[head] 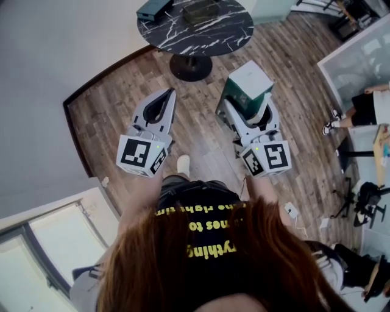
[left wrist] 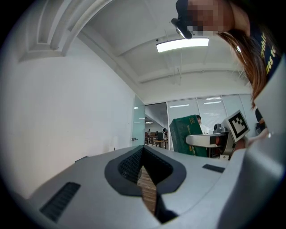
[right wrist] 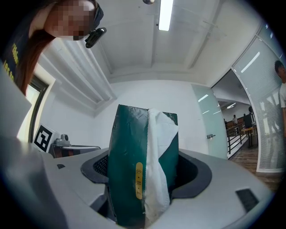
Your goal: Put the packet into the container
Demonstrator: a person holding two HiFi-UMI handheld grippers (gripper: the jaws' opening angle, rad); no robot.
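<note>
Packet: green tissue pack of crinkled, glossy film, with white tissue spilling from its torn seam. It is held in the air on the near side of the round marble table, well apart from it.
Right gripper: jaws spread wide and clamped on the packet's lower body.
Left gripper: jaws closed together with nothing between them, also on the table's near side.
Handling: probably light, soft and squashy. The film looks slick, so grip the broad faces, not the loose tissue, which could pull out.
Container: a dark shallow tray on the table is the likely one, though that is uncertain.
Table: black top with white veins, on a round pedestal.
</note>
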